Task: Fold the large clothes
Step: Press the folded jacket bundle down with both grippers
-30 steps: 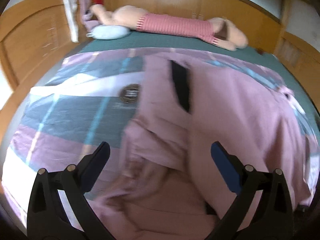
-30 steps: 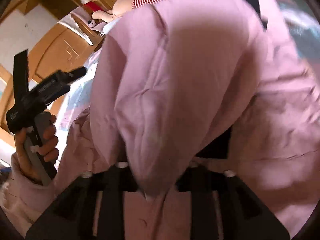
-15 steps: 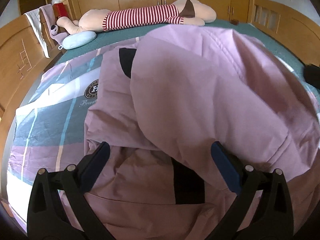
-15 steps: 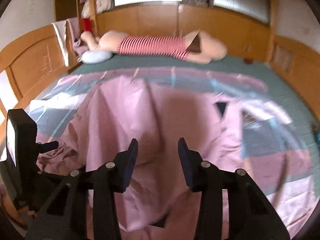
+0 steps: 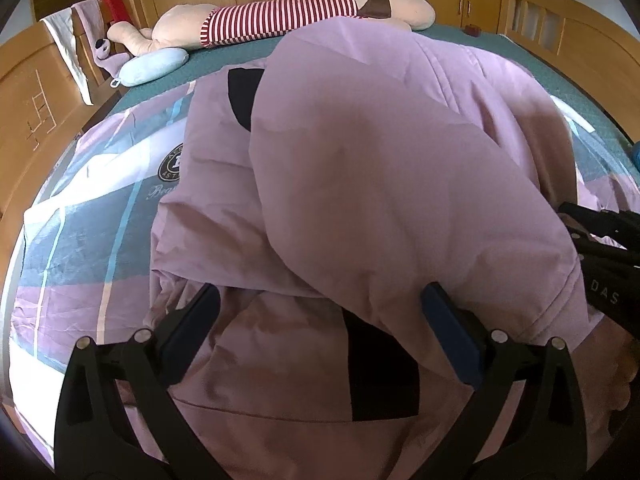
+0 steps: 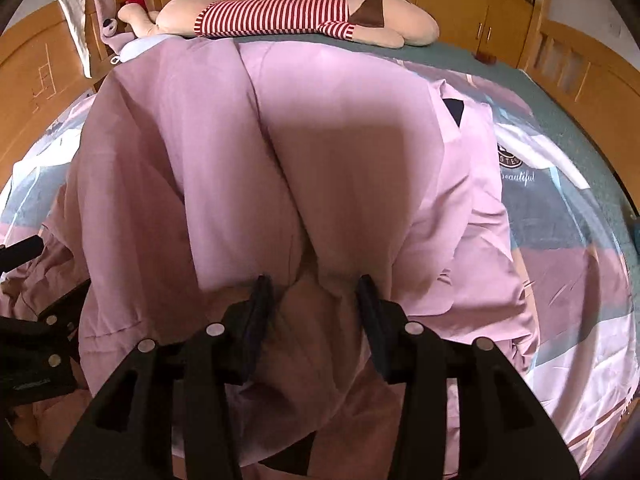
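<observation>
Lying heaped across the middle of the bed [image 5: 560,64], over a pink, grey and white patterned sheet [image 5: 80,216], the large pink fabric garment with black patches [image 5: 380,168] has one part folded over the rest. The left gripper [image 5: 320,316] hovers over its near edge with fingers [image 5: 192,320] spread wide and empty. The right gripper [image 6: 316,300] has fingers [image 6: 262,300] partly apart with pink cloth bunched between them, though a real pinch cannot be confirmed; a long striped plush toy [image 6: 280,16] lies along the far edge.
</observation>
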Motion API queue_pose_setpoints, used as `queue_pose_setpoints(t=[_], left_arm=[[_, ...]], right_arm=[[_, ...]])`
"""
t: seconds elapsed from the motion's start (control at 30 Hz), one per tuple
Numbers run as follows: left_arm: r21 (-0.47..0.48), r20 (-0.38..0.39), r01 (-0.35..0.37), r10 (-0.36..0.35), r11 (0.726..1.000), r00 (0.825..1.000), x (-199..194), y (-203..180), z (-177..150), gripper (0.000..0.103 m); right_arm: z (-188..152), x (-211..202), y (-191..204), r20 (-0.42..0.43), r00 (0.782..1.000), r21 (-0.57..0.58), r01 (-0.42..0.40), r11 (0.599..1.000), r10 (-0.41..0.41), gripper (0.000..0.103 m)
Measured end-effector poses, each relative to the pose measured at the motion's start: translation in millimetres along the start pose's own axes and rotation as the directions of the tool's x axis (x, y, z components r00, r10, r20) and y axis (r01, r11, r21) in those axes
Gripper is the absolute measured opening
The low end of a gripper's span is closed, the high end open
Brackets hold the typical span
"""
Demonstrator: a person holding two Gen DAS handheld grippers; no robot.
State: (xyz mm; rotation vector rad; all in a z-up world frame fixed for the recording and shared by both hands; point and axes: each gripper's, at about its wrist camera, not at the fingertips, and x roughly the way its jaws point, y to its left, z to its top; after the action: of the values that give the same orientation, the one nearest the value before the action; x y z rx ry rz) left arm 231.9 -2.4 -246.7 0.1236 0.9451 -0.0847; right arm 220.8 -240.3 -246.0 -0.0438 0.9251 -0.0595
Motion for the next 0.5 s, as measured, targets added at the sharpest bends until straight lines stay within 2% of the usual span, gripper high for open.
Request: queue_pose_setpoints(t=[0.07,0.17,0.3,0.33,0.37,0.43,0.5], left_arm=[[-0.003,-0.002,-0.002,0.002,1.0,1.0,1.8,-1.9,-0.8,0.101],[-0.007,-0.017,-0.01,0.009,1.0,1.0,5.4,-1.1,-1.8,0.101],[-0.021,-0.037,-0.002,0.002,1.0,0.999,8.7,1.3,-3.7,0.101],[-0.027,-0.044,0.002,-0.003,1.0,0.999,9.9,2.6,-4.1,0.101],[-0.031,-0.047,0.005,-0.006,1.0,0.999,9.9,1.9,-6.4,0.101],[-0.045,-0.054,0.013,-0.016,0.999,0.998,11.3,3.7,-7.7,0.101],[-0.051,-0.056,0.015,-0.018,0.999,0.998,12.5,4.4,-8.8,0.101]], right_arm=[[0.5,-7.5,-2.6,0.024,0.999,0.014,-0.023,1.0,0.023,0.046],[0.6,-29.5,-13.9,0.113,0.99,0.063,-0.086,0.994,0.079,0.051],[2.0,-62.3,-18.0,0.283,0.95,0.062,-0.159,0.985,0.135,0.066],[1.6,-66.4,-15.7,0.302,0.941,0.048,-0.174,0.984,0.152,0.067],[1.7,-69.5,-11.0,0.31,0.933,0.021,-0.2,0.98,0.183,0.067],[0.9,-66.8,-1.2,0.294,0.93,-0.02,-0.225,0.974,0.221,0.067],[-0.3,-58.9,7.7,0.262,0.942,-0.047,-0.204,0.978,0.209,0.066]])
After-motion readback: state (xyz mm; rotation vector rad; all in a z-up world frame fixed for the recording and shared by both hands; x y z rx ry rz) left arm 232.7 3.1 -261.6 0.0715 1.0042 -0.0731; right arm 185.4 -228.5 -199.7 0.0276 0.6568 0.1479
